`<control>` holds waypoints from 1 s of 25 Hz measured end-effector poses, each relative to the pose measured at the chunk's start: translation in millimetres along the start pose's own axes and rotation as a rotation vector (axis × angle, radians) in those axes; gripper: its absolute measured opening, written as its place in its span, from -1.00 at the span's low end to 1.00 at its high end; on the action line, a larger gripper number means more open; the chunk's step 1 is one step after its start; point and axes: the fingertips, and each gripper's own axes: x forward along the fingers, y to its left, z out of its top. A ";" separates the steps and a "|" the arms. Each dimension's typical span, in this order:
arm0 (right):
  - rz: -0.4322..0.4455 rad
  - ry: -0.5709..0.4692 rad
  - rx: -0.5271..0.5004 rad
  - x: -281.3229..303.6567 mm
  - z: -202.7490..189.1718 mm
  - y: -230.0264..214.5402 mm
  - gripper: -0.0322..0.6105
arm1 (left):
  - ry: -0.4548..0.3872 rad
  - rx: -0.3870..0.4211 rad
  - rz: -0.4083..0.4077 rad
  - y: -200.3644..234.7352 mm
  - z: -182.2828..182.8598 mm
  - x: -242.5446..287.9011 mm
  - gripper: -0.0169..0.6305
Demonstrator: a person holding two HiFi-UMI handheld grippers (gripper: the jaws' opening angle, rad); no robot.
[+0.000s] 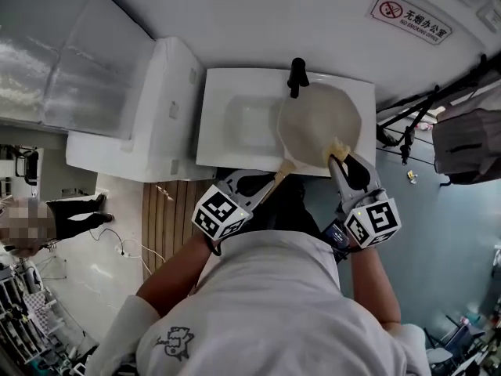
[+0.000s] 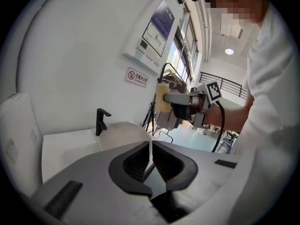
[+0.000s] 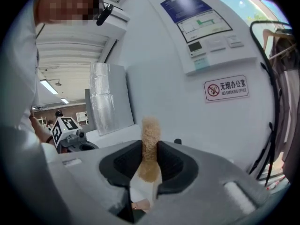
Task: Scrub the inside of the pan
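A: What does each tool hold?

B: The left tool (image 2: 150, 162) clamps the handle (image 1: 282, 172) of the pan (image 1: 319, 124), steadying it over the sink (image 1: 235, 131). The right tool (image 3: 150, 163) pinches a sponge (image 3: 151, 130) at the pan's rim, ready to scrub inside.

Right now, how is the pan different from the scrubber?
The pan is big, round and smooth; the scrubber is small and fuzzy. The pan is cream, the scrubber tan. The left gripper holds the pan's handle; the right gripper pinches the scrubber. Both are held at the sink.
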 end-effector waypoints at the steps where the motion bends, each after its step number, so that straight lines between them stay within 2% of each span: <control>1: 0.014 0.010 -0.005 5.3 -0.7 -6.2 -0.60 | 0.015 -0.006 0.012 3.5 -2.7 5.7 -0.88; 6: 0.089 0.084 -0.021 33.3 -11.7 -37.7 -0.60 | 0.094 -0.054 0.071 18.3 -25.0 33.0 -0.75; 11: 0.134 0.161 -0.036 62.4 -24.0 -65.6 -0.59 | 0.155 -0.110 0.128 35.4 -46.0 53.1 -0.51; 17: 0.180 0.242 -0.037 87.6 -41.4 -96.5 -0.59 | 0.280 -0.149 0.182 49.4 -78.7 75.1 -0.25; 21: 0.207 0.290 -0.048 105.8 -54.3 -109.9 -0.59 | 0.370 -0.131 0.215 56.2 -106.9 88.2 -0.21; 25: 0.218 0.348 -0.050 126.3 -75.0 -115.6 -0.59 | 0.424 -0.152 0.226 61.7 -132.5 100.8 -0.21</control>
